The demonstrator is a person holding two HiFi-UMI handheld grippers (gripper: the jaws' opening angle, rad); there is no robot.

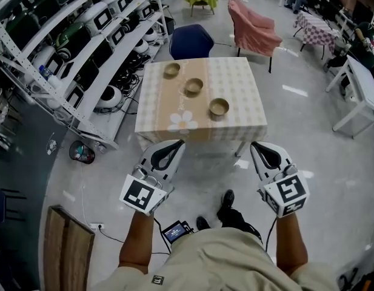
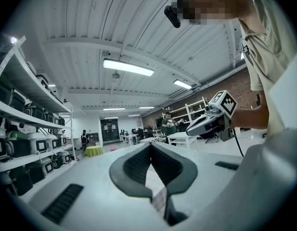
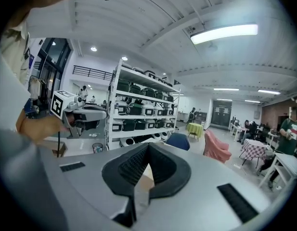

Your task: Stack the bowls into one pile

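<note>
Tan bowls [image 1: 194, 86], three of them, sit apart in a diagonal row on the checked tabletop [image 1: 247, 120], far of the left claw [image 1: 174, 145] and right claw [image 1: 257, 148]. In the left gripper view, the claw's tips meet on nothing. In the right gripper view, that claw is likewise closed and empty.

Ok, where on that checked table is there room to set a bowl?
Bare cloth on the table's right side, beyond the near brown bowl, and at the left front corner by the white flower print. Crowded along the tan stripe, where three bowls sit diagonally.
</note>
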